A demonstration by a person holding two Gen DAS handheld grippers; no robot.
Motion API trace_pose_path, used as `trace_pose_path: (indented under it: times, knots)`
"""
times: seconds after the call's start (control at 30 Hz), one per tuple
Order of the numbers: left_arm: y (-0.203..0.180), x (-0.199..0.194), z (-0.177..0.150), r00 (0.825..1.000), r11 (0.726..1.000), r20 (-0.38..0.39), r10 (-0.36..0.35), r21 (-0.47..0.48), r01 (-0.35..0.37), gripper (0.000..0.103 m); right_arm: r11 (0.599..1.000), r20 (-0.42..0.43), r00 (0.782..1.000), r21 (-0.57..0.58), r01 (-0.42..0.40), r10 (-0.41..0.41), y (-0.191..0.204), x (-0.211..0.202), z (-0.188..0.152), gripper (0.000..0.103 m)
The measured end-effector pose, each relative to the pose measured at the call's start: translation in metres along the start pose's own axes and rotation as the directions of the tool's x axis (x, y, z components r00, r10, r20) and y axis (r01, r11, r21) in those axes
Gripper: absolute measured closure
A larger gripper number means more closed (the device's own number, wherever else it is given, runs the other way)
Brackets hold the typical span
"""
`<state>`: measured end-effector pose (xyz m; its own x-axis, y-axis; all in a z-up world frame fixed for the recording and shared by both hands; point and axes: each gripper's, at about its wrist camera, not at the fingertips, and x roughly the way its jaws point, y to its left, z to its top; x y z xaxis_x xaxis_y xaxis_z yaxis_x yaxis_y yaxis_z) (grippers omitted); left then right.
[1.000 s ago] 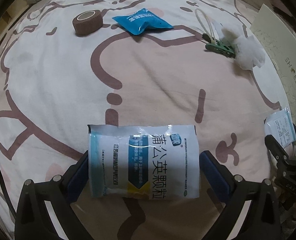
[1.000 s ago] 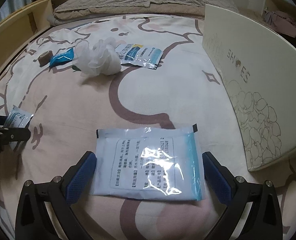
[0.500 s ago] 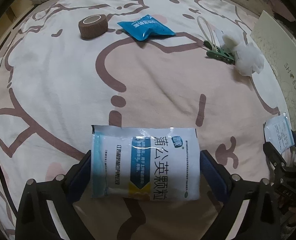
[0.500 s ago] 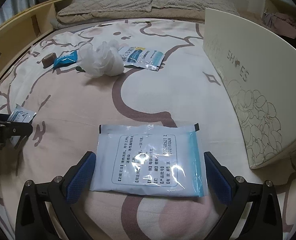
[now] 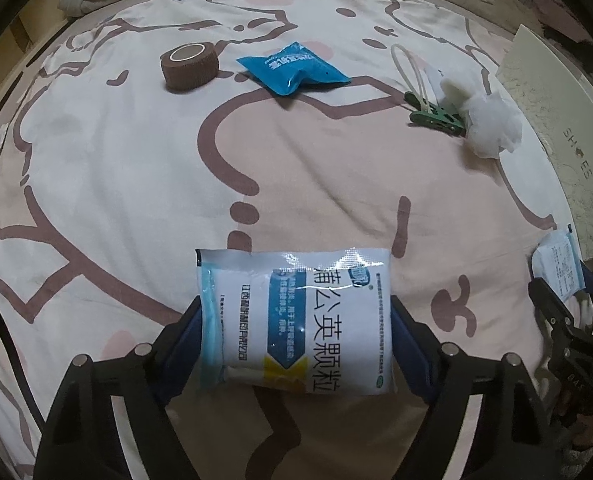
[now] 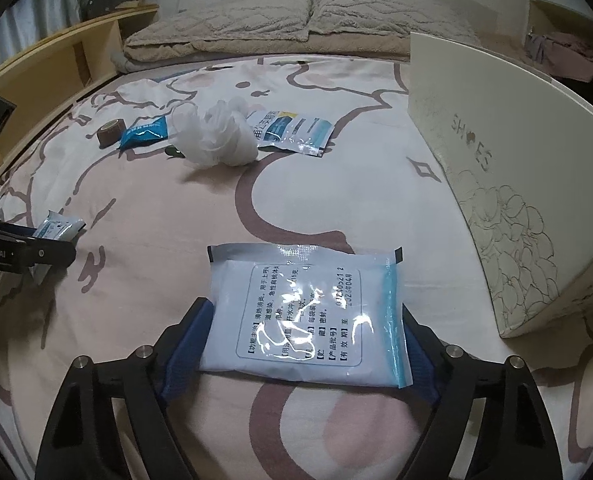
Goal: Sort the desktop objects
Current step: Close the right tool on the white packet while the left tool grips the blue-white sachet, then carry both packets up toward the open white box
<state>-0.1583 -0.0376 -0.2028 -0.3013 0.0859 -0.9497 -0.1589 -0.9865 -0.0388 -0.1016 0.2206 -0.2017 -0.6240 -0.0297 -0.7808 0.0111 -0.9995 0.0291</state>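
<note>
My left gripper (image 5: pixel 294 320) is shut on a white-and-blue medicine packet (image 5: pixel 296 316) with large Chinese print, held above the bedsheet. My right gripper (image 6: pixel 304 328) is shut on a second white packet (image 6: pixel 306 312), its printed back side up. Each gripper shows at the edge of the other's view, the right one with its packet (image 5: pixel 558 270) and the left one with its packet (image 6: pixel 56 229). On the sheet lie a brown tape roll (image 5: pixel 190 66), a blue sachet (image 5: pixel 292 68), a green clip (image 5: pixel 436 118), a white mesh puff (image 6: pixel 212 136) and a third packet (image 6: pixel 292 132).
A white shoe box (image 6: pixel 508 168) stands at the right of the bed. Pillows (image 6: pixel 296 24) lie at the head. A wooden shelf (image 6: pixel 56 68) runs along the left side. The pink patterned sheet (image 5: pixel 116 168) covers the bed.
Both grippers have risen and pulled back a little with their packets still held. The objects on the sheet have not moved.
</note>
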Motion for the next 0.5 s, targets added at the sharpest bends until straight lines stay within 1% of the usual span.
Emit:
trace_pose_path:
  times: [0.07, 0.17, 0.2, 0.27, 0.3, 0.5]
  knots:
    - [0.0, 0.0, 0.001, 1.0, 1.0, 0.008, -0.001, 0.0, 0.001, 0.021, 1.0, 0.005, 1.0, 0.0, 0.0, 0.0, 0.0, -0.001, 0.0, 0.018]
    - [0.004, -0.006, -0.008, 1.0, 1.0, 0.018, 0.001, 0.003, -0.001, 0.024, 1.0, 0.009, 1.0, 0.001, -0.001, 0.001, 0.0, -0.001, -0.001, 0.018]
    - [-0.002, -0.008, -0.003, 1.0, 1.0, 0.02, 0.002, 0.005, -0.002, 0.024, 1.0, 0.009, 1.0, 0.001, -0.001, 0.001, 0.0, -0.001, -0.001, 0.018]
    - [-0.002, -0.01, -0.004, 1.0, 1.0, 0.024, 0.005, 0.008, -0.005, 0.024, 1.0, 0.009, 1.0, 0.0, 0.0, 0.0, 0.0, -0.001, -0.001, 0.018]
    - [-0.01, -0.006, 0.004, 1.0, 1.0, 0.027, 0.008, 0.01, -0.008, 0.024, 1.0, 0.009, 1.0, 0.0, 0.0, 0.0, 0.0, -0.001, -0.001, 0.018]
    - [-0.015, 0.0, 0.013, 0.999, 1.0, 0.047, 0.017, 0.018, -0.018, 0.025, 1.0, 0.008, 1.0, 0.003, -0.005, 0.005, -0.001, -0.002, 0.001, 0.02]
